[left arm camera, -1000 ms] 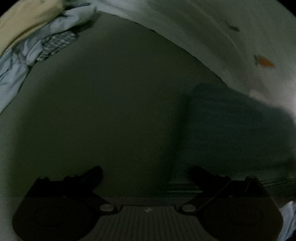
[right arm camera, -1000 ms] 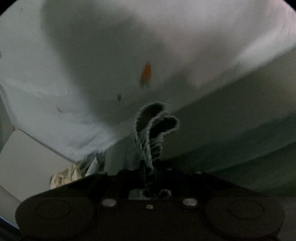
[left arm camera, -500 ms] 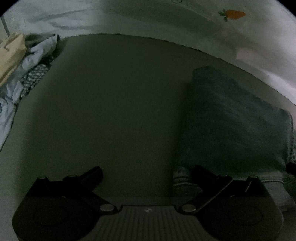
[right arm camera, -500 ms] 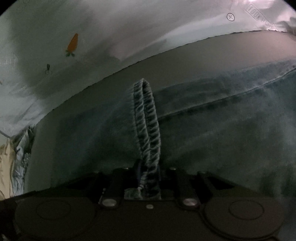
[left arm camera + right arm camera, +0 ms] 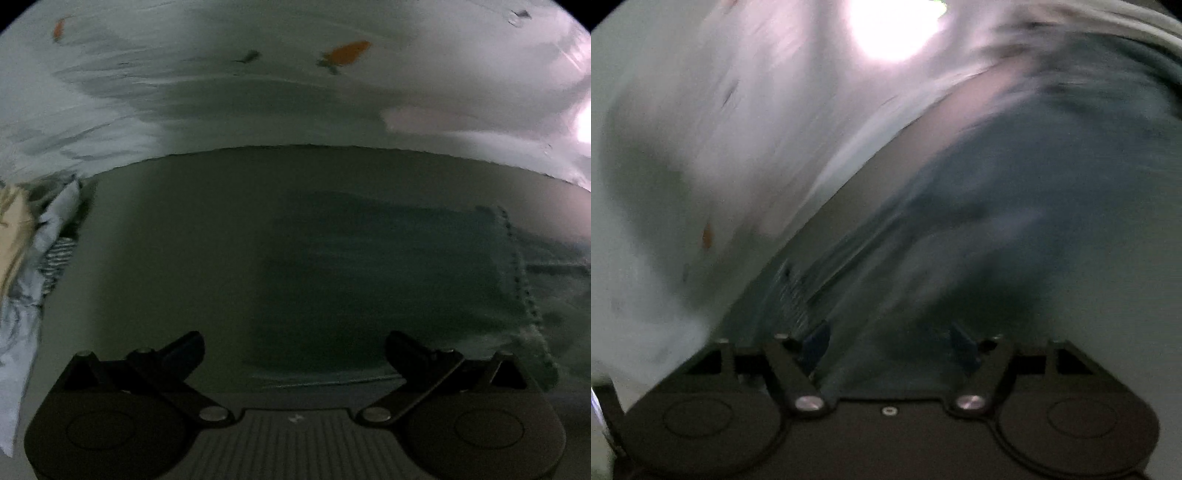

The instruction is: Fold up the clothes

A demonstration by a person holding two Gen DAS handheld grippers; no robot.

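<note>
A folded pair of blue jeans [image 5: 388, 266] lies on a dark grey mat [image 5: 177, 240]; its stitched hem runs down the right side. My left gripper [image 5: 295, 347] is open and empty, hovering just in front of the jeans' near edge. In the blurred right wrist view the jeans [image 5: 1015, 206] fill the middle and right. My right gripper [image 5: 890, 339] is open, its fingers spread just over the denim, holding nothing.
A pale sheet printed with small orange carrots [image 5: 347, 51] surrounds the mat and also shows in the right wrist view [image 5: 701, 147]. A heap of other clothes, light blue, checked and cream [image 5: 33, 258], lies at the mat's left edge.
My right gripper opened and let go of the jeans hem it was pinching, then swung fast. My left gripper stayed open and shifted so the jeans sit straight ahead.
</note>
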